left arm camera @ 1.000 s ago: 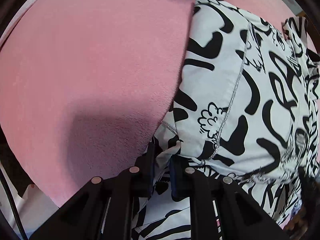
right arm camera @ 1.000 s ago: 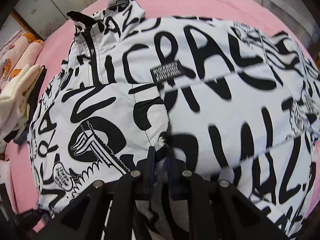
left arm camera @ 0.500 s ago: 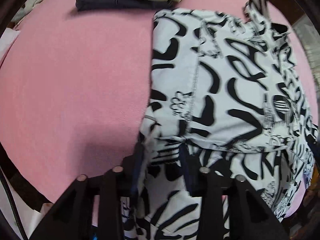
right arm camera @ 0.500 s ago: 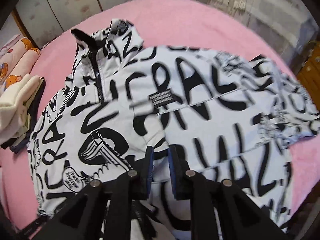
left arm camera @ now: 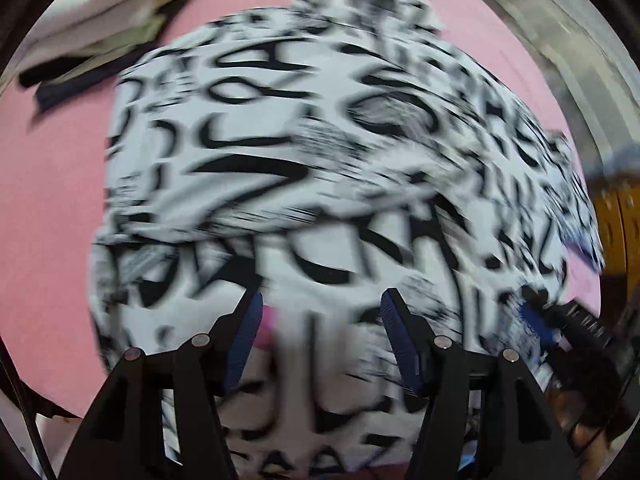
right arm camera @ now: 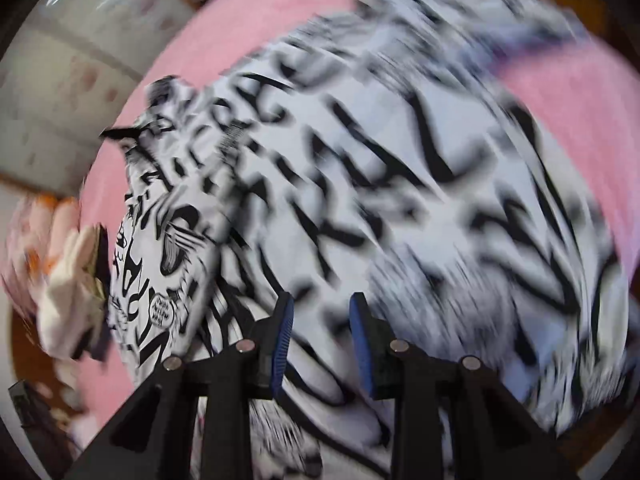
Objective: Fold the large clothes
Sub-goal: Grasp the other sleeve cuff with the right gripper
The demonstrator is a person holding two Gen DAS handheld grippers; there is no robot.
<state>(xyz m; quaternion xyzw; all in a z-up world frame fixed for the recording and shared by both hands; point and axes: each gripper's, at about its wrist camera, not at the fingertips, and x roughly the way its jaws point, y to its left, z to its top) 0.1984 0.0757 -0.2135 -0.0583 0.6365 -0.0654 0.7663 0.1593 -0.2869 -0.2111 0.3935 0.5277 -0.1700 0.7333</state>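
A large white jacket with black graffiti lettering (left arm camera: 320,160) lies spread on a pink blanket (left arm camera: 52,200); it also fills the right wrist view (right arm camera: 400,180). Both views are motion-blurred. My left gripper (left arm camera: 322,308) is open, its blue pads wide apart over the jacket's near edge, holding nothing. My right gripper (right arm camera: 322,310) is open with a narrower gap, above the jacket's near edge, holding nothing. The right gripper's dark fingers (left arm camera: 580,324) show at the right edge of the left wrist view.
A stack of folded cream and dark clothes (left arm camera: 92,20) lies on the blanket at the far left; it also shows in the right wrist view (right arm camera: 68,280). A pale wall panel (right arm camera: 80,60) and wooden furniture (left arm camera: 620,220) border the bed.
Both grippers have let go of the jacket and opened, the left one wide. Both have pulled back and swung, so more of the jacket shows, now folded over itself.
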